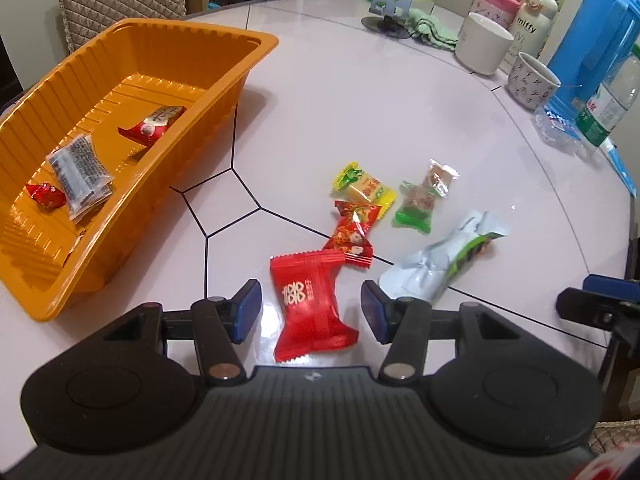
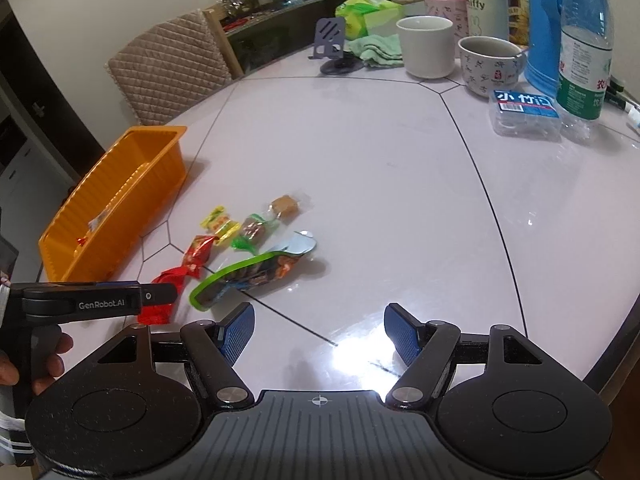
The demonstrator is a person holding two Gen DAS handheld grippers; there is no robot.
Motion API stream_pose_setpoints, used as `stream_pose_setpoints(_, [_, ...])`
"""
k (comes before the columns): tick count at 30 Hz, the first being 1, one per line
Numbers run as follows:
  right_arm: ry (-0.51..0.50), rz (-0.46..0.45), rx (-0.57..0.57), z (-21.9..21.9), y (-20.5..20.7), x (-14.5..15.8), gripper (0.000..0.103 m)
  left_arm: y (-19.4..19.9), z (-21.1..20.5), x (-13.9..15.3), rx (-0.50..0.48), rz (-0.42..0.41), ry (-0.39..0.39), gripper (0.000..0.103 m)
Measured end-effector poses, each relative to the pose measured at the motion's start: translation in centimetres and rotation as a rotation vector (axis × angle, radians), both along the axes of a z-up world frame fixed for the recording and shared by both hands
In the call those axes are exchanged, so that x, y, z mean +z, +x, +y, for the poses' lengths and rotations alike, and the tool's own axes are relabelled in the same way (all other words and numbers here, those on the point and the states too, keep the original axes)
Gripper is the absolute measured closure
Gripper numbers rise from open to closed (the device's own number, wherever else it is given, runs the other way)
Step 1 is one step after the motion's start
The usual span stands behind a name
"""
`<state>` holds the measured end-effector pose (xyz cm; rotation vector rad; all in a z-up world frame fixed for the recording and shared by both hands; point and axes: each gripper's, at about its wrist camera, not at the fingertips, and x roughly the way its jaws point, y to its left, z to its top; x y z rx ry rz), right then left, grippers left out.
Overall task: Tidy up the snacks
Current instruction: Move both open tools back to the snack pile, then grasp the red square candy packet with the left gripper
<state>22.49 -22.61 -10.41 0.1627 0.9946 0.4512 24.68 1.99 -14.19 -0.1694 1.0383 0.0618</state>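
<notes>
An orange tray (image 1: pixel 248 46) on the left holds a red packet (image 1: pixel 154 126), a clear dark-print packet (image 1: pixel 80 172) and a small red candy (image 1: pixel 45 196). My left gripper (image 1: pixel 311 310) is open, its jaws either side of a red snack packet (image 1: pixel 310 302) lying on the table. Beyond it lie a red patterned candy (image 1: pixel 352 232), a yellow candy (image 1: pixel 362 188), a green-wrapped snack (image 1: pixel 416 206), a clear-wrapped brown candy (image 1: pixel 440 176) and a pale blue pouch (image 1: pixel 444 258). My right gripper (image 2: pixel 319 334) is open and empty over bare table, right of the pile; the pouch (image 2: pixel 256 270) shows there too.
At the table's back right stand a white mug (image 1: pixel 482 42), a patterned cup (image 1: pixel 530 80), a pink bottle (image 1: pixel 496 2), a white flask (image 1: pixel 532 26), a blue jug (image 1: pixel 592 40), a water bottle (image 2: pixel 584 40) and a clear box (image 2: pixel 524 114). A phone stand (image 1: pixel 388 4), green cloth (image 1: pixel 434 28) and a chair (image 2: pixel 168 68) are behind.
</notes>
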Motion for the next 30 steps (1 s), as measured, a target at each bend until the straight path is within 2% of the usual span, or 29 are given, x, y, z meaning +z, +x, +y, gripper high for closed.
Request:
stream_pose_setpoints(9, [0.009, -0.013, 0.001, 0.4, 1.5, 0.1, 0.031, 0.7, 0.1, -0.7, -0.011, 0.014, -0.013, 0.065])
stream_pose_setpoints(11, [0.015, -0.027, 0.010, 0.8, 1.9, 0.3, 0.031, 0.7, 0.2, -0.7, -0.009, 0.013, -0.005, 0.073])
stream_pose_setpoints(21, [0.042, -0.084, 0.107, 4.7, 3.9, 1.1, 0.031, 0.0, 1.6, 0.0, 0.040, -0.005, -0.003, 0.077])
stream_pose_setpoints(27, [0.030, -0.092, 0.153, 7.5, 5.0, 0.4, 0.032, 0.0, 2.5, 1.0, 0.062, -0.032, -0.003, 0.077])
stream_pose_setpoints(28, [0.025, -0.091, 0.158, 7.9, 5.1, 0.2, 0.033, 0.1, 2.6, 1.1, 0.065, -0.035, -0.004, 0.077])
stream_pose_setpoints(30, [0.014, -0.086, 0.167, 8.6, 5.5, -0.3, 0.043, 0.2, 2.8, 1.3, 0.069, -0.035, -0.006, 0.077])
